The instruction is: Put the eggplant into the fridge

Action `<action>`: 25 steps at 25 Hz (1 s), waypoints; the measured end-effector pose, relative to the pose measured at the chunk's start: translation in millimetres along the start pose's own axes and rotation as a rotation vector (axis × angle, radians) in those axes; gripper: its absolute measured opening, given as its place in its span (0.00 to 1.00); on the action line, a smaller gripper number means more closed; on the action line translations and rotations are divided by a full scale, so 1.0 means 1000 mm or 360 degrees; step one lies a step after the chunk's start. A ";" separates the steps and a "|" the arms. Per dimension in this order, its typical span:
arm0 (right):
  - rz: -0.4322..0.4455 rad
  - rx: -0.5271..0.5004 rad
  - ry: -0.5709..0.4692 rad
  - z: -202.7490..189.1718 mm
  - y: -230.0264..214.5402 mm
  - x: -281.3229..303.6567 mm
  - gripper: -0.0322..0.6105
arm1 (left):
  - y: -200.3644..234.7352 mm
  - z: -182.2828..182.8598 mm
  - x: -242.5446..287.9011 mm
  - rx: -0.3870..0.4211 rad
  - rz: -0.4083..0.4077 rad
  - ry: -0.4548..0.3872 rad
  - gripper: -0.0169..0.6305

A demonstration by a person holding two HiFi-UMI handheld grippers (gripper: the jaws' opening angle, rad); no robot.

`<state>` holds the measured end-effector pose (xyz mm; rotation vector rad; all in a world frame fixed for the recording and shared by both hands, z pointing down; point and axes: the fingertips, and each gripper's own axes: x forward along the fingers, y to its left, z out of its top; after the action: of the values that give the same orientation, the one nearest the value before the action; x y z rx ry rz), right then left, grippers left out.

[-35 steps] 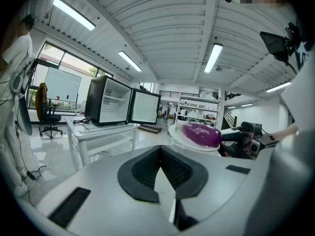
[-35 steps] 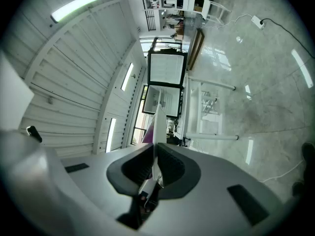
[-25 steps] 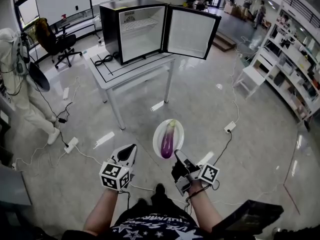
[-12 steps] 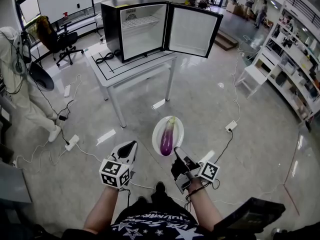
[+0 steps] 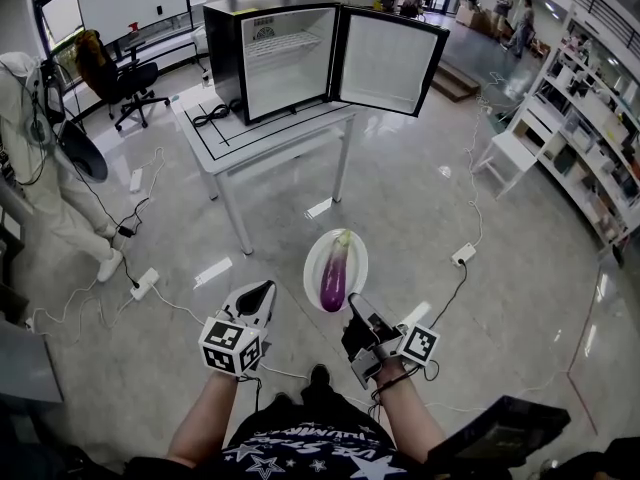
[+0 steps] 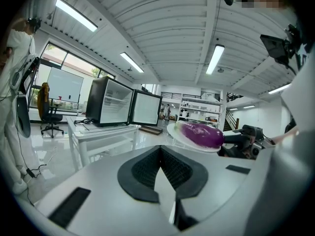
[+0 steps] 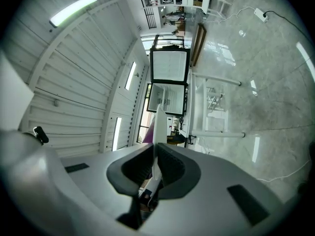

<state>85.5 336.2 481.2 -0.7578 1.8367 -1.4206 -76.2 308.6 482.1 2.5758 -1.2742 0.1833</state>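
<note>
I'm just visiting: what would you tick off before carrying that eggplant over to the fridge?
1. Grip: the right gripper is shut on the rim of the plate: ok.
2. Load: the eggplant lies on the plate: ok.
3. The door of the fridge is open: ok.
4. Room inside: ok, only a wire shelf shows.
5. Spare hand: the left gripper has its jaws together, nothing between them: ok.
6. Walkway: not ok, a power strip and cables lie near the table.
</note>
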 end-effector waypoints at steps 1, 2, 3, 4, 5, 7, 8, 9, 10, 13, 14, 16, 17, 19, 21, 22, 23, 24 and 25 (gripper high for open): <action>0.0016 -0.0002 0.0002 0.001 0.001 0.001 0.08 | 0.000 0.000 0.001 -0.0001 0.0001 0.0001 0.04; 0.0028 0.0000 0.0003 0.002 0.002 0.002 0.08 | 0.000 -0.001 0.002 -0.0002 0.0003 0.0004 0.04; 0.0035 0.0005 0.0003 0.004 0.002 0.003 0.08 | 0.000 -0.001 0.002 -0.0002 0.0005 0.0008 0.04; 0.0038 0.0011 0.0002 0.005 0.002 0.004 0.08 | 0.001 -0.002 0.003 -0.0002 0.0008 0.0011 0.04; 0.0036 0.0018 0.0000 0.007 0.000 0.006 0.08 | 0.002 -0.002 0.004 -0.0002 0.0012 0.0012 0.04; 0.0033 0.0033 -0.0001 0.010 -0.004 0.008 0.08 | 0.005 -0.002 0.005 -0.0004 0.0025 0.0013 0.04; 0.0033 0.0042 0.0000 0.011 -0.006 0.009 0.08 | 0.007 -0.002 0.006 -0.0005 0.0034 0.0012 0.04; 0.0035 0.0049 0.0003 0.013 -0.008 0.012 0.08 | 0.009 -0.001 0.008 -0.0008 0.0043 0.0010 0.04; 0.0036 0.0056 0.0008 0.015 -0.010 0.014 0.08 | 0.012 0.000 0.010 -0.0010 0.0052 0.0008 0.04; 0.0036 0.0075 0.0027 0.021 -0.015 0.022 0.08 | 0.019 0.004 0.019 -0.0010 0.0074 0.0004 0.04; 0.0037 0.0078 0.0036 0.023 -0.017 0.024 0.08 | 0.020 0.005 0.022 -0.0006 0.0080 0.0004 0.04; 0.0038 0.0082 0.0058 0.028 -0.021 0.028 0.08 | 0.022 0.007 0.028 0.0004 0.0091 0.0002 0.04; 0.0034 0.0085 0.0068 0.030 -0.023 0.030 0.09 | 0.023 0.008 0.031 0.0006 0.0096 0.0001 0.04; 0.0024 0.0089 0.0082 0.040 -0.027 0.033 0.08 | 0.024 0.009 0.039 0.0007 0.0106 0.0004 0.04; 0.0024 0.0089 0.0101 0.052 -0.031 0.038 0.09 | 0.024 0.011 0.050 0.0012 0.0115 0.0008 0.04; 0.0029 0.0087 0.0114 0.057 -0.032 0.040 0.09 | 0.024 0.012 0.056 0.0015 0.0120 0.0006 0.04; 0.0034 0.0084 0.0130 0.063 -0.034 0.043 0.09 | 0.025 0.014 0.061 0.0019 0.0127 0.0003 0.04; 0.0036 0.0080 0.0145 0.069 -0.036 0.046 0.08 | 0.025 0.015 0.066 0.0020 0.0135 -0.0002 0.04; 0.0035 0.0077 0.0155 0.074 -0.039 0.048 0.08 | 0.026 0.016 0.071 0.0021 0.0144 -0.0007 0.04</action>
<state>117.7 246.6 498.4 -0.6524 1.8709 -1.5061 -53.6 234.9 487.4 2.5325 -1.3967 0.2037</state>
